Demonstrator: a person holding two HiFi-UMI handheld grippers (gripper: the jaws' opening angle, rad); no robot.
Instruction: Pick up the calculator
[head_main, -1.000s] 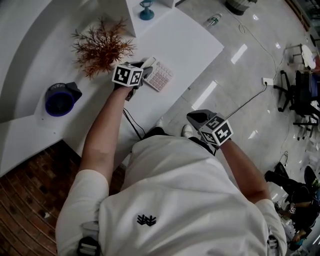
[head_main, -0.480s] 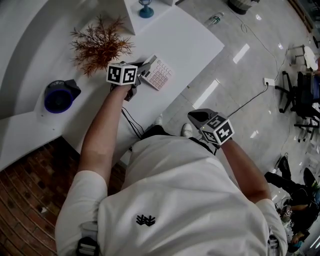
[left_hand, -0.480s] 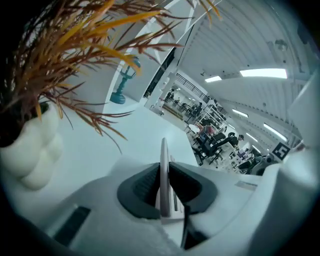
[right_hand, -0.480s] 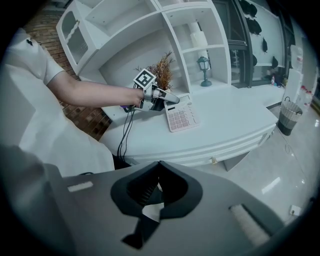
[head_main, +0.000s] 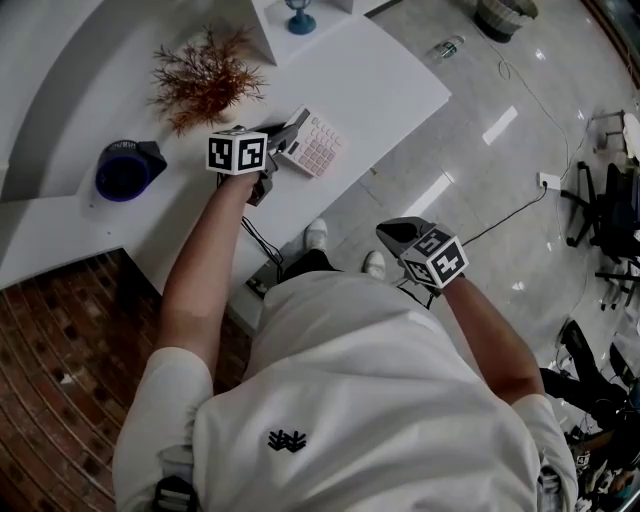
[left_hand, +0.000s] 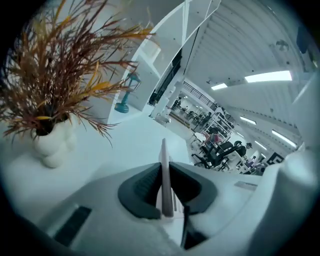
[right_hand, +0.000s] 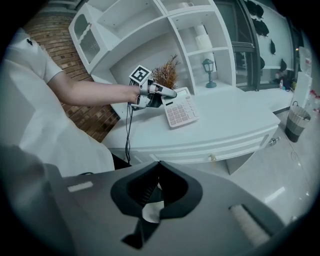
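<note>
A pinkish-white calculator (head_main: 316, 146) is at the front of the white desk (head_main: 385, 85), tilted with its near edge raised. My left gripper (head_main: 291, 133) grips that near edge, its jaws closing. In the left gripper view the calculator (left_hand: 163, 150) shows edge-on as a thin slab between the two dark pads (left_hand: 142, 190) of the left gripper (left_hand: 164, 172). The right gripper view shows the calculator (right_hand: 182, 110) from the side, held by the left gripper (right_hand: 168, 94). My right gripper (head_main: 396, 233) hangs over the floor in front of the desk, and the right gripper (right_hand: 159, 166) is shut with nothing between its jaws.
A dried plant (head_main: 206, 78) in a white vase (left_hand: 50, 146) stands behind the left hand. A blue round object (head_main: 124, 171) sits at the desk's left, a teal lamp (head_main: 299, 19) at the back. A cable (head_main: 263, 256) hangs off the desk's front. White shelves (right_hand: 150, 25) rise behind.
The left gripper's jaws have closed on the calculator's near edge and risen a little. The calculator now tilts up off the desk. The right gripper has barely shifted.
</note>
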